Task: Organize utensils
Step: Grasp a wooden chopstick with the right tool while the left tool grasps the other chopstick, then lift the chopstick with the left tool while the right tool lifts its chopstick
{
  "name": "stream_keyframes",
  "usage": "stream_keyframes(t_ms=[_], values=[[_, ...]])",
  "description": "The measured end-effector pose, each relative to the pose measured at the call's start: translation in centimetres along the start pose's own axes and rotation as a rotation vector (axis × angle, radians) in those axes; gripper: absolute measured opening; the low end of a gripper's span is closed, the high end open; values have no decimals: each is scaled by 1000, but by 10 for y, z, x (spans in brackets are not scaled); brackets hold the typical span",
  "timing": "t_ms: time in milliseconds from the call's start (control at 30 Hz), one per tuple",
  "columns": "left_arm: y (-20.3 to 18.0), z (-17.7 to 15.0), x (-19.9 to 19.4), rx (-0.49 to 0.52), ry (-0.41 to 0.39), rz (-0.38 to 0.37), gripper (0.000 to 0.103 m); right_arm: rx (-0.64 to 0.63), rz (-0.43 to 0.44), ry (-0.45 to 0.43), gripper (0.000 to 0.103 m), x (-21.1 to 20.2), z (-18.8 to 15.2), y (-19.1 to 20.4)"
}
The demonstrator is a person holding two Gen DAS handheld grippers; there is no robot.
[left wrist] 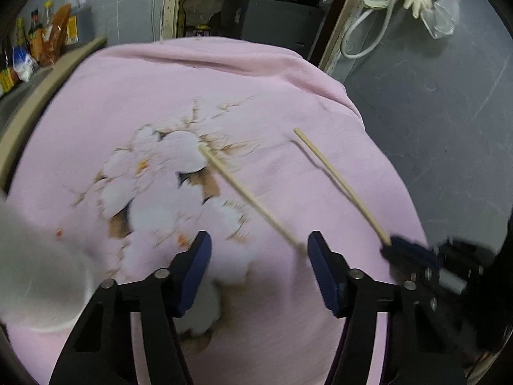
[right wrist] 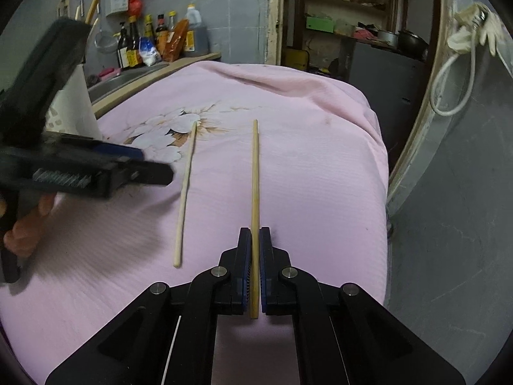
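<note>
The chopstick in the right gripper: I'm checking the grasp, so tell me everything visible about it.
The chopstick is a slim, straight stick that looks like light wood or bamboo, bare and unmarked. The right gripper is shut on its near end, with a short stub behind the fingers. It points forward over the pink cloth, apart from the paler second chopstick lying to its left.

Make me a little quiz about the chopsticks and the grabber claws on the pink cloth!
1. True or false: the right gripper is shut on a chopstick.
2. Where is the other chopstick? A) in the left gripper B) lying on the pink cloth C) in the white holder
3. Fill in: the left gripper's jaws are ____.

Key: 1 true. 2 B; it lies loose on the cloth, to the left of the held one in the right wrist view. 3 open, with nothing between them.
</note>
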State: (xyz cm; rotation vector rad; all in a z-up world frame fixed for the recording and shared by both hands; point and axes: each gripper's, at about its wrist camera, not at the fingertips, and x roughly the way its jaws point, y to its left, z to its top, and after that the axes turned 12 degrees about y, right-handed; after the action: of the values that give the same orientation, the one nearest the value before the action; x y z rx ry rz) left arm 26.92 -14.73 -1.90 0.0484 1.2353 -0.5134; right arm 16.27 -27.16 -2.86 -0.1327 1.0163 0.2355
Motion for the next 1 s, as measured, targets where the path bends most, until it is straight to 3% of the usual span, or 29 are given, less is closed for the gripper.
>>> stream_keyframes(t_ms=[167,233,400,600,833,1000], values=[[2,26,13,-63,33,21,34,31,12,-8,0,-3,-3,-7],[2,31,16,-84,35,54,21,42,20,-9,0,-3,-3,-9],[-4,30,17,-35,42,89,4,65,35,-13,0,-5,-5,-9],[-12,0,8,90,68,103,2,80,65,6,1,-10,-14,-8],[-2,-38,-13,83,101,69,3,62,117,77,7,-12,-16,-1],[-4,-29,-16,90,131,77,4,16,116,108,9,-2,8,2]])
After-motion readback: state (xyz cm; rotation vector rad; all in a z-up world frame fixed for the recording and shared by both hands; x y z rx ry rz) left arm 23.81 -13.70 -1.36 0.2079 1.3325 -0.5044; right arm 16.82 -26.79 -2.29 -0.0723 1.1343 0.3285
